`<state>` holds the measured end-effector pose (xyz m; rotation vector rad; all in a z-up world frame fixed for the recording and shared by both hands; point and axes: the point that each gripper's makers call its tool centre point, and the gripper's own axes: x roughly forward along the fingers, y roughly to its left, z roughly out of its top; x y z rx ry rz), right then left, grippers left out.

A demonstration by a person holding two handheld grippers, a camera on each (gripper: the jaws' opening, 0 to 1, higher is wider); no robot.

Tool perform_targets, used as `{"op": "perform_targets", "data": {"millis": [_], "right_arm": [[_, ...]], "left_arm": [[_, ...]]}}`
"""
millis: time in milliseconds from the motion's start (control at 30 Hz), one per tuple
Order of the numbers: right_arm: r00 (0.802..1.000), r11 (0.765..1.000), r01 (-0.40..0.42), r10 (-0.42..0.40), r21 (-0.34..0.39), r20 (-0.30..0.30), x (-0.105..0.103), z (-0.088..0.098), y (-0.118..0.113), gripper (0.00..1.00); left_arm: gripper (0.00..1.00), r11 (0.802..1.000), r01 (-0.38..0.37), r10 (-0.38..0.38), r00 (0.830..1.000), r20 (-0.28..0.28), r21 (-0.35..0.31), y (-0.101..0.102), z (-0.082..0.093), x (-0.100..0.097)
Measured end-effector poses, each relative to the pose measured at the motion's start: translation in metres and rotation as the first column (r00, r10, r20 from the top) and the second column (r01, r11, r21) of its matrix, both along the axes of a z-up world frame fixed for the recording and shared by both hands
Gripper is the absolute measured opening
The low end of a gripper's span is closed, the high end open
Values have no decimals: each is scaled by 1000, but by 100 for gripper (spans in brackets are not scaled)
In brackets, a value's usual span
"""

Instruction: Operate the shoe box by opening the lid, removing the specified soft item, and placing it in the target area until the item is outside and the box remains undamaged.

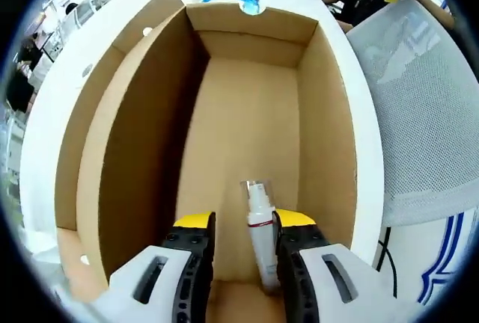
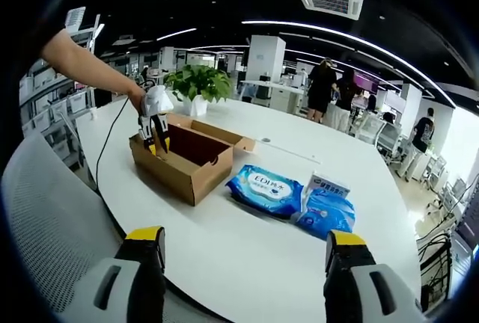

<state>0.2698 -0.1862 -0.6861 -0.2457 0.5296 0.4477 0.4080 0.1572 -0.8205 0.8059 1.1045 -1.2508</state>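
The box (image 1: 247, 114) stands open on the table (image 2: 247, 241), and inside it the left gripper (image 1: 243, 237) has its jaws spread around an upright bottle (image 1: 260, 233), not yet closed on it. The bottle looks light, stiff and slick, so its mid-body is the best hold. The right gripper (image 2: 243, 252) hangs open and empty, well apart from the box.

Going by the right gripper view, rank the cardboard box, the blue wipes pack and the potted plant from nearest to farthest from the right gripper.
1. Blue wipes pack: ahead on the white table, nearest the right gripper.
2. Cardboard box: farther back, to the left, with the left gripper reaching inside.
3. Potted plant: beyond the box, at the table's far side.
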Motion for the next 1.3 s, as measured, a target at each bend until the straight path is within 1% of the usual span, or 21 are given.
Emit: {"op": "perform_targets", "data": {"millis": [67,133,233,333,367,433,467,533,600,767,867,933,1033,1167,1267,1300], "right_arm": [[1000,1000,4,-4,4,2,1,0,0,88],[1000,1000,7,-7,9,3,1,1,-1,88],[1000,1000,6,-6,13,0,0,0,0,88],[1000,1000,1,-1,8,-2,0,-1,0,88],[1000,1000,1,-1,8,-3,0,-1,0,88],[1000,1000,2,-2,10,-3,0,-1,0,88],[1000,1000,2,-2,11,-2,0,0,0,88],[1000,1000,1,-1,10,-2,-1,0,1,87],[1000,1000,0,0,9,-3,-1,0,1,87],[1000,1000,3,-3,13,1,-1,1,0,87],[1000,1000,3,-3,15,2,-1,1,0,87],[1000,1000,3,-3,16,2,-1,1,1,87],[1000,1000,4,-4,15,3,-1,1,0,87],[1000,1000,5,-5,14,2,-1,1,0,87],[1000,1000,4,-4,13,0,-1,0,0,87],[1000,1000,3,-3,11,-1,-1,0,0,87]], "left_arm": [[23,1000,-15,15,1000,-8,-6,0,0,-2],[23,1000,-19,19,1000,-12,-7,0,0,-3],[26,999,-38,38,999,-31,-7,-1,-2,-8],[29,998,-54,53,998,-38,-14,-3,-2,-10],[31,997,-74,73,996,-43,-22,-5,-1,-10],[34,995,-92,91,995,-41,-25,-5,-2,-10],[37,995,-103,103,994,-38,-14,-4,-4,-9],[40,995,-99,99,995,-33,-2,-3,-7,-11],[39,995,-100,100,995,-29,4,-2,-9,-12],[41,993,-114,114,993,-14,10,0,-12,-10],[41,993,-120,120,993,-18,10,0,-12,-11],[40,993,-116,116,993,-11,12,0,-12,-10],[35,994,-109,109,994,-6,26,4,-15,-11],[29,992,-110,111,994,-3,65,12,-22,-13],[27,991,-113,113,994,2,69,15,-23,-13],[27,990,-124,124,992,3,69,16,-24,-12]]}}
